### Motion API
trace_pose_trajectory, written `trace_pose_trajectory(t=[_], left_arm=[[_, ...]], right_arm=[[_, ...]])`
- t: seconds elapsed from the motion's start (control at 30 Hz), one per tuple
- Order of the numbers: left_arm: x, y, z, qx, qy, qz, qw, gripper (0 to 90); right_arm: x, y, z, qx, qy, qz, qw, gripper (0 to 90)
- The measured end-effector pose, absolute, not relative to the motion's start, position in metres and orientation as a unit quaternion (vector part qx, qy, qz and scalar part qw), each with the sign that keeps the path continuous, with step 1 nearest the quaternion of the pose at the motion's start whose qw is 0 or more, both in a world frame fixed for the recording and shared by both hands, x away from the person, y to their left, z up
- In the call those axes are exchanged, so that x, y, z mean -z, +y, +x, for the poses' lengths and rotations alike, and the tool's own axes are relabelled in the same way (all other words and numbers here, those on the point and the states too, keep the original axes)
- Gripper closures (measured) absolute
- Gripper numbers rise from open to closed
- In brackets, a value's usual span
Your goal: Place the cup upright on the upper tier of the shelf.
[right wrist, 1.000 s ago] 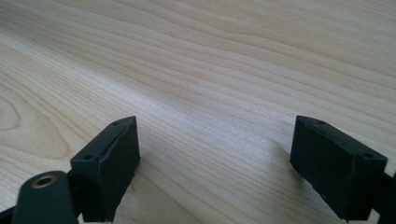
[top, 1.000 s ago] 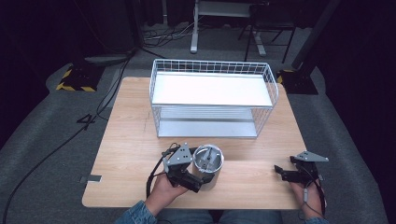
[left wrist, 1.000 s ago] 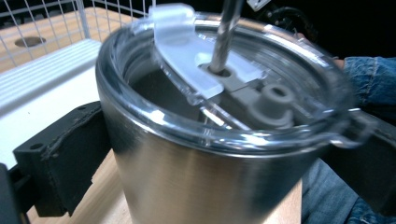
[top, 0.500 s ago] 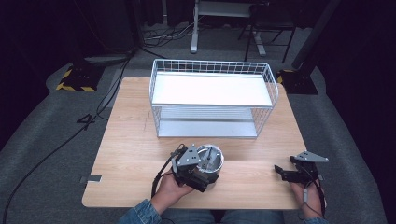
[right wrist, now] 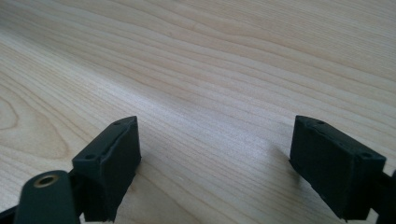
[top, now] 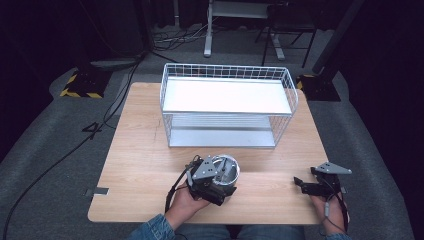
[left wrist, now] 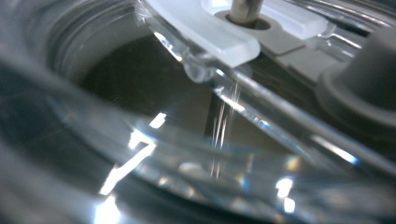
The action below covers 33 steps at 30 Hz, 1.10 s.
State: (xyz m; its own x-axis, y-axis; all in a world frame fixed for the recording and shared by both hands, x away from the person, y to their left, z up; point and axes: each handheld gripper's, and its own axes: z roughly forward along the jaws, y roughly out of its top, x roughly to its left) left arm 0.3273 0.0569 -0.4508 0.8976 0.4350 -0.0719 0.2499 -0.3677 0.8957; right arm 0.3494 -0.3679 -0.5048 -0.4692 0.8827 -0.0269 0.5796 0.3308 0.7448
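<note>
The left gripper [top: 216, 181] has moved onto the clear jar [top: 227, 169], finger state hidden, while the right gripper's [top: 306, 184] fingers rest spread.

No word, brand, label or number can be read anywhere. The only sign-like markings are the yellow-and-black hazard stripes [top: 79, 86] on a dark base on the floor to the left of the surface [top: 140, 150], with a matching striped corner [top: 303, 78] beside the wire basket [top: 227, 70]. The clear container [left wrist: 187, 140] in the left gripper view bears no print.
</note>
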Motion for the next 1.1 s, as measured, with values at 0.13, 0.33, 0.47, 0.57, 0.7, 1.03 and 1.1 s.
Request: trace_pose_trajectory(t=[0.13,0.33,0.47,0.57,0.7,1.03,1.1], left_arm=[[0.45,0.057,0.327,-0.094,0.205,0.824,0.52,2.8],[0.449,0.057,0.326,-0.096,0.207,0.825,0.516,3.1],[0.448,0.057,0.326,-0.096,0.211,0.827,0.512,3.1],[0.446,0.059,0.329,-0.083,0.22,0.825,0.513,3.2],[0.441,0.063,0.332,-0.073,0.229,0.822,0.517,3.2],[0.42,0.076,0.332,-0.088,0.222,0.824,0.514,3.3],[0.416,0.078,0.332,-0.09,0.222,0.824,0.514,3.3]], right_arm=[[0.505,-0.368,0.349,-0.343,0.785,0.465,0.221,16.4],[0.505,-0.368,0.349,-0.344,0.785,0.465,0.221,16.6],[0.505,-0.368,0.349,-0.343,0.785,0.465,0.222,16.6],[0.505,-0.368,0.349,-0.344,0.786,0.464,0.22,17.4],[0.505,-0.368,0.349,-0.344,0.786,0.465,0.22,17.2],[0.505,-0.369,0.35,-0.345,0.786,0.466,0.216,16.7],[0.505,-0.369,0.351,-0.346,0.785,0.468,0.214,16.6]])
